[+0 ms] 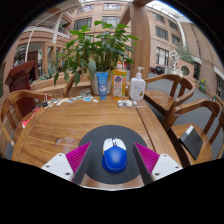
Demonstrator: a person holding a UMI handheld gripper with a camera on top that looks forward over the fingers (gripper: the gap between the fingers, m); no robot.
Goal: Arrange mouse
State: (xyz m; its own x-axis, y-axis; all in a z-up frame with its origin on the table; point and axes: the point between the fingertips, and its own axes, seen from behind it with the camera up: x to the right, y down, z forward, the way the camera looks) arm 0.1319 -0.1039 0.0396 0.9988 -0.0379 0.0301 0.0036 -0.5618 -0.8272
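Observation:
A blue and white mouse (115, 156) lies on a dark grey mouse mat (112, 136) at the near end of a wooden table (60, 125). My gripper (113, 159) is open, with its fingers on either side of the mouse. The left finger's pink pad (78, 158) and the right one (147, 157) both stand apart from the mouse, with a gap at each side. The mouse rests on the mat on its own.
At the table's far end stand a potted plant (95, 50), a blue carton (102, 83), a yellow bottle (119, 82) and a white pump bottle (138, 88). Wooden chairs stand at the left (12, 105) and right (195, 120).

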